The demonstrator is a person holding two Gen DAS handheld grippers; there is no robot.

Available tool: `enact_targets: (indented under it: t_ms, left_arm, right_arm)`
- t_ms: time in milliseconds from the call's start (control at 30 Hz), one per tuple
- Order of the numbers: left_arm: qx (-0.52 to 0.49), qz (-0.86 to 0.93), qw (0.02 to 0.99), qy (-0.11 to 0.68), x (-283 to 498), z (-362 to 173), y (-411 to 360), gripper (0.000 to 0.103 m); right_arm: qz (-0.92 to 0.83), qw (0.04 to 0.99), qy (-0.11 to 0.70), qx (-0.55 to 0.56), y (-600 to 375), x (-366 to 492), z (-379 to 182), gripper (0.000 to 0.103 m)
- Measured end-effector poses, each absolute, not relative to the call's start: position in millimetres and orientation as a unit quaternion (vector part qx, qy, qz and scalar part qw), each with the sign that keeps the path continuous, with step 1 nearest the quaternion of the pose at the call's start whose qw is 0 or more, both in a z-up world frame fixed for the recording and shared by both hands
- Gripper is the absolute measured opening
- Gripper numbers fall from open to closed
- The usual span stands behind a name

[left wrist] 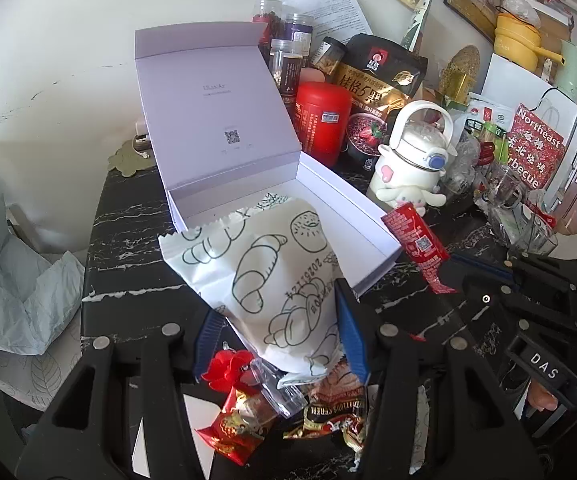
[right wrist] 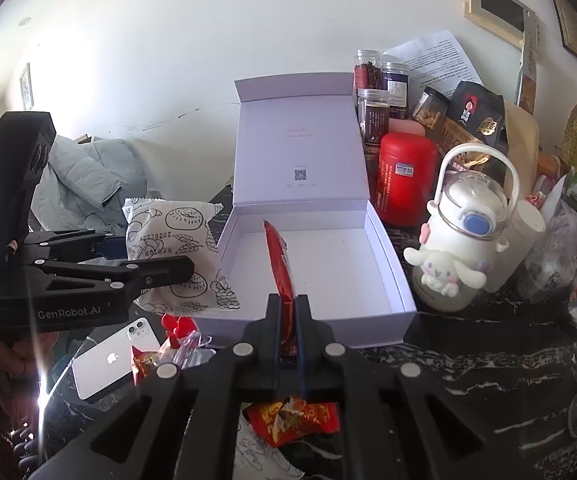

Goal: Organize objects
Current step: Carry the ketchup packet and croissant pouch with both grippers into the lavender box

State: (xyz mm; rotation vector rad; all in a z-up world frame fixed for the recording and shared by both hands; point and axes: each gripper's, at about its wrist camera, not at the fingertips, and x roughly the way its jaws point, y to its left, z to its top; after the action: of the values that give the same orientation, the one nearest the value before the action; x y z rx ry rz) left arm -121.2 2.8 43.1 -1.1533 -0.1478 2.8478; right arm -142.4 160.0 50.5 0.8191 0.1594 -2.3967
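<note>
An open white box (left wrist: 352, 208) (right wrist: 400, 280) stands on the black marble table with its lid up and its inside bare. My left gripper (left wrist: 280, 320) (right wrist: 160, 258) is shut on a white bread packet (left wrist: 264, 276) (right wrist: 176, 236) with pastry drawings and holds it just left of the box's near corner. My right gripper (right wrist: 287, 312) is shut on a thin red snack packet (right wrist: 280, 264) (left wrist: 418, 246) and holds it over the box's front edge, pointing into the box.
Loose red candy wrappers (left wrist: 236, 420) (right wrist: 292, 420) and a white phone (right wrist: 108, 360) lie at the near edge. A red canister (left wrist: 322, 120), jars, a black oat bag (left wrist: 380, 80) and a white cartoon bottle (right wrist: 460, 240) crowd the box's right side. A grey coat (left wrist: 16, 280) lies left.
</note>
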Motion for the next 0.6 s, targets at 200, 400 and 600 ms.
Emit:
enact_targets:
  t_ms: [200, 400, 600]
  left_arm:
    - [-0.381, 0.923, 0.034, -0.044, -152.7, 36.6, -3.7, 0.051]
    - [-0.379, 0.924, 0.034, -0.039, -182.7, 32.0, -7.6, 0.051]
    - [-0.375, 0.926, 0.024, -0.033, -209.2, 26.2, -11.4, 0.051]
  right_arm:
    - [-0.898, 0.302, 0.066, 0.312, 149.6, -173.3, 46.5, 0.006]
    - [-0.896, 0.310, 0.068, 0.312, 139.8, -205.8, 41.9, 0.006]
    - [-0.895, 0.317, 0.082, 0.303, 126.8, -237.5, 40.5, 0.006]
